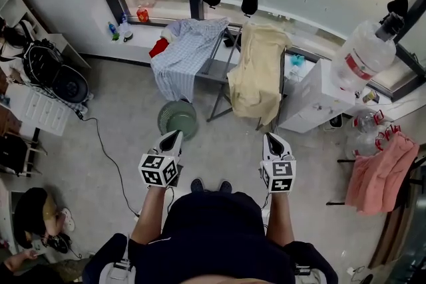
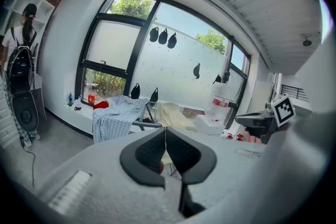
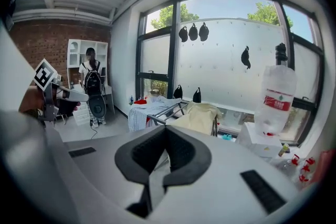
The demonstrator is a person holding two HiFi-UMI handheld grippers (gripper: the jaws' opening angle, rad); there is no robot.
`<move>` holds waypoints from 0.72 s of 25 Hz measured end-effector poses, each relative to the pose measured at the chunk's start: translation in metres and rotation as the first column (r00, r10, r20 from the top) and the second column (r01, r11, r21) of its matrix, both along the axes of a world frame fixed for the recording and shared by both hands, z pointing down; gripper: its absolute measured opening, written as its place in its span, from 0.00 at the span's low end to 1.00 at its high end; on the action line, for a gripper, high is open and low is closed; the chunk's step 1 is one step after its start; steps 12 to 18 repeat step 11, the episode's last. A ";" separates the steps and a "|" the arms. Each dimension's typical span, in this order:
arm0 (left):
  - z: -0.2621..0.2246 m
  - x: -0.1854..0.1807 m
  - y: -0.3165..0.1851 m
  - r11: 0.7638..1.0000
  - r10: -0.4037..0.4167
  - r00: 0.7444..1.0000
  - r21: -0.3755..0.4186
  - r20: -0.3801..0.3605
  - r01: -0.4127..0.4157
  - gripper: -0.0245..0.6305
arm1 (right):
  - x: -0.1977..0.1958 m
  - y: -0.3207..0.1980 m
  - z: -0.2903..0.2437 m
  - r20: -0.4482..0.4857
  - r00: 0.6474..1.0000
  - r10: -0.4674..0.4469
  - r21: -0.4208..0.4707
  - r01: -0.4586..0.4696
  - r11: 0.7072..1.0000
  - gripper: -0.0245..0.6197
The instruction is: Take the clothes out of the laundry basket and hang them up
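A round green laundry basket [image 1: 178,118] stands on the floor just ahead of my left gripper [image 1: 176,137]; only green shows inside it. Behind it a metal drying rack [image 1: 219,66] carries a blue checked shirt [image 1: 183,56] and a pale yellow garment [image 1: 256,70]. My right gripper [image 1: 271,138] is held level with the left one, in front of the yellow garment. Both are shut with nothing between the pads [image 2: 152,149], and both point at the rack. The shirt [image 3: 149,110] and the yellow garment [image 3: 199,115] also show in the right gripper view.
A white cabinet [image 1: 313,100] with a large water bottle [image 1: 363,56] stands right of the rack. A pink garment [image 1: 383,173] hangs at far right. A cable [image 1: 106,149] runs over the floor at left, by shelves and a fan [image 1: 53,73]. A person with a backpack [image 3: 93,84] stands at the back.
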State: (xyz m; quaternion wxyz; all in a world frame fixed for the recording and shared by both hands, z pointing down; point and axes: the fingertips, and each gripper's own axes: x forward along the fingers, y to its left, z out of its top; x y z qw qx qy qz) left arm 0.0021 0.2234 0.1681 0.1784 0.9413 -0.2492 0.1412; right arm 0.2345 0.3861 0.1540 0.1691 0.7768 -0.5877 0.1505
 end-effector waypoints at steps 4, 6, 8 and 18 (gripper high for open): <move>0.005 -0.005 0.000 1.000 -0.008 0.999 0.007 0.033 0.008 0.07 | -0.007 0.000 0.002 0.009 1.000 -0.015 0.000 0.015 1.000 0.04; 0.008 -0.008 0.001 1.000 -0.010 0.999 -0.008 0.042 0.011 0.07 | -0.007 0.001 0.002 0.012 1.000 -0.009 -0.005 0.009 1.000 0.04; 0.010 -0.007 0.001 1.000 -0.008 0.999 -0.021 0.041 0.009 0.07 | -0.006 0.001 0.001 0.011 1.000 -0.008 -0.007 0.008 1.000 0.04; 0.013 -0.005 0.002 1.000 -0.005 0.999 -0.025 0.047 0.006 0.07 | -0.005 0.001 0.000 0.010 1.000 -0.016 -0.009 0.016 1.000 0.04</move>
